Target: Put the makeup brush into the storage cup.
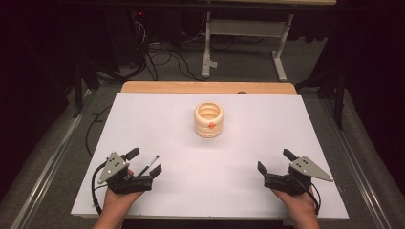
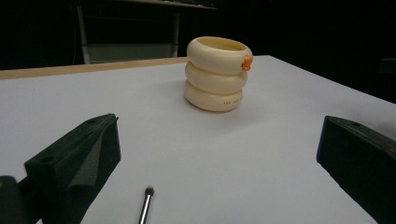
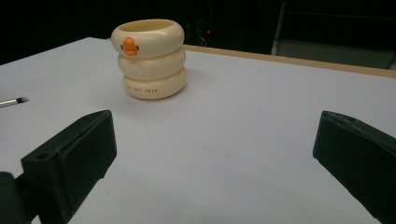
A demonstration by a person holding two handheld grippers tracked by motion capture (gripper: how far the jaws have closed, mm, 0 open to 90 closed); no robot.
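High view: left gripper (image 1: 144,161) lower left, right gripper (image 1: 274,160) lower right, both wide open w/ nothing held; brush (image 1: 149,165) between left jaws; cream ringed cup (image 1: 208,119) at center of counter (image 1: 157,114).

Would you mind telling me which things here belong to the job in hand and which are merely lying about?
In the job: small brush lying between the open left gripper's jaws; cream ringed holder at mid-table; open right gripper.
Lying about: cables on the floor; metal frame behind the table.
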